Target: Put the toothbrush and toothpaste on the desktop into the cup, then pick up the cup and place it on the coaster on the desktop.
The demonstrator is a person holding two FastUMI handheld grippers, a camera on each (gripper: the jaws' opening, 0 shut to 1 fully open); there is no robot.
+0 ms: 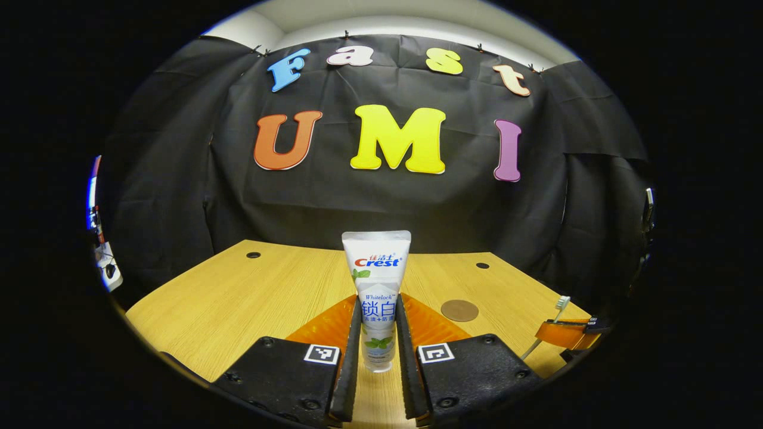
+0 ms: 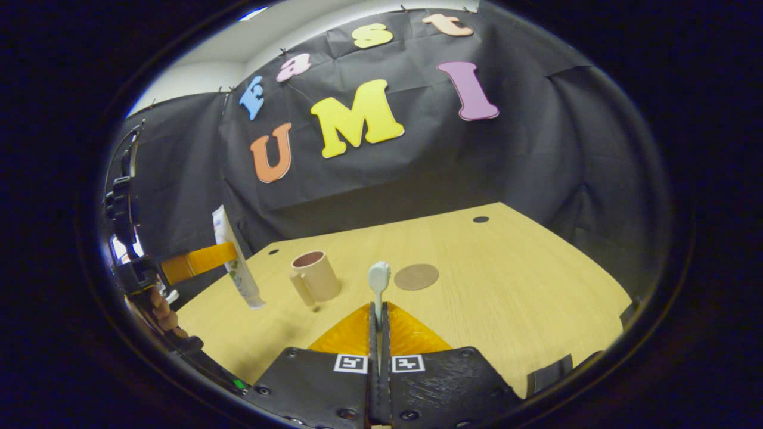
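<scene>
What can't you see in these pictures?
- Inside of the cup: right gripper view, its own rim hides the bottom.
- Toothbrush handle: right gripper view, hidden between the right gripper fingers.
- Toothpaste sides: left gripper view, covered by the left gripper fingers.

Both views low over desk [image 1: 238, 298] – facing booth wall, sharing coaster [image 2: 416, 276].

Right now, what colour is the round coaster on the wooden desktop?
Brown, a plain flat round coaster with no pattern, lying bare on the light wooden desktop; clearest in the right gripper view.
</scene>
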